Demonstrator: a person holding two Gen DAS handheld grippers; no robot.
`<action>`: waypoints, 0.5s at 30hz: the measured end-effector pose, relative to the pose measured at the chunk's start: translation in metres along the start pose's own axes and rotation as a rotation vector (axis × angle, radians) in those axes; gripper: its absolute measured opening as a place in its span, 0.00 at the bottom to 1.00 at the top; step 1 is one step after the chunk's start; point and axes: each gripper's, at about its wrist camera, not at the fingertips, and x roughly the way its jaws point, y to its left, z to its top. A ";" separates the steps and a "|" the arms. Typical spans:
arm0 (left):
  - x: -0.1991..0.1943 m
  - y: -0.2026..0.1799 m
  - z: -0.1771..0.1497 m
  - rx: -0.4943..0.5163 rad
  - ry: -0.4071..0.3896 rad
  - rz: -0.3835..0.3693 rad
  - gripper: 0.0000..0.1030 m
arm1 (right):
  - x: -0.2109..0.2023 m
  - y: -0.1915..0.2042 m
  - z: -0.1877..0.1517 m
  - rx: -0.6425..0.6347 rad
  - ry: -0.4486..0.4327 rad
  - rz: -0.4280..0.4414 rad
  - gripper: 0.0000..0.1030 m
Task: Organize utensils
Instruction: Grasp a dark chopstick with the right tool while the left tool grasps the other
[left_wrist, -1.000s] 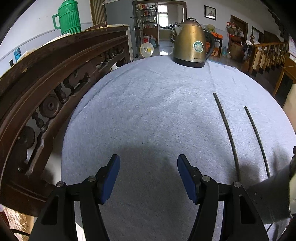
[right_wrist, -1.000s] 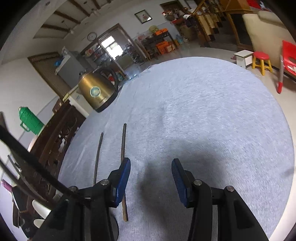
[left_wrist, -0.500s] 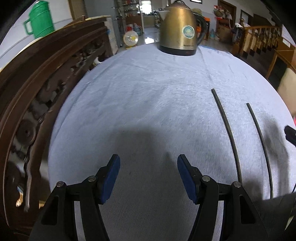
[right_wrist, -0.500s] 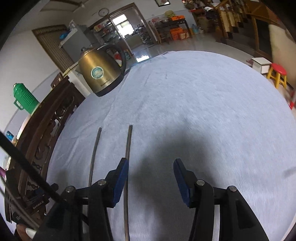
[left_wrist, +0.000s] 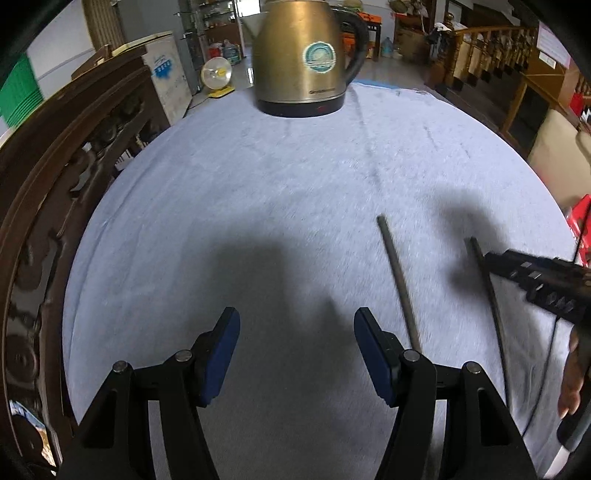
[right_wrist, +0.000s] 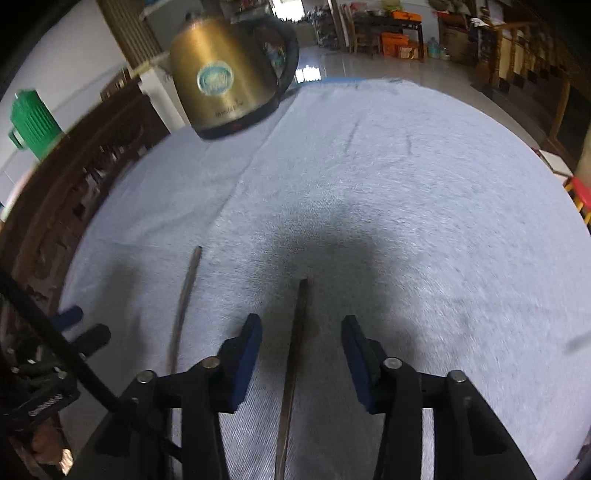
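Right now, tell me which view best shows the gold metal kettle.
The left wrist view: the gold metal kettle stands upright, sharp and central, only its lid cropped. The right wrist view shows it blurred, tilted and off to the left.

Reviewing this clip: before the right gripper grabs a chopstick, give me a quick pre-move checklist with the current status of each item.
1. Dark thin chopstick lies between the right gripper pads: ok.
2. Right pads pressing on it: not ok; jaws closing, gaps on both sides.
3. Second dark chopstick lies apart, outside the right jaws: ok.
4. Left gripper open, nothing between its pads: ok.
5. Brass-coloured metal kettle stands far from both chopsticks: ok.
6. Near end of the straddled chopstick: cannot tell, hidden below the gripper.
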 end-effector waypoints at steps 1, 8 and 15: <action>0.003 -0.001 0.005 0.003 0.006 -0.007 0.63 | 0.006 0.002 0.003 -0.004 0.026 -0.014 0.31; 0.024 -0.013 0.031 0.007 0.065 -0.064 0.60 | 0.018 0.010 0.008 -0.060 0.045 -0.090 0.08; 0.044 -0.042 0.051 0.028 0.144 -0.147 0.56 | 0.008 -0.012 -0.008 0.002 0.036 -0.022 0.07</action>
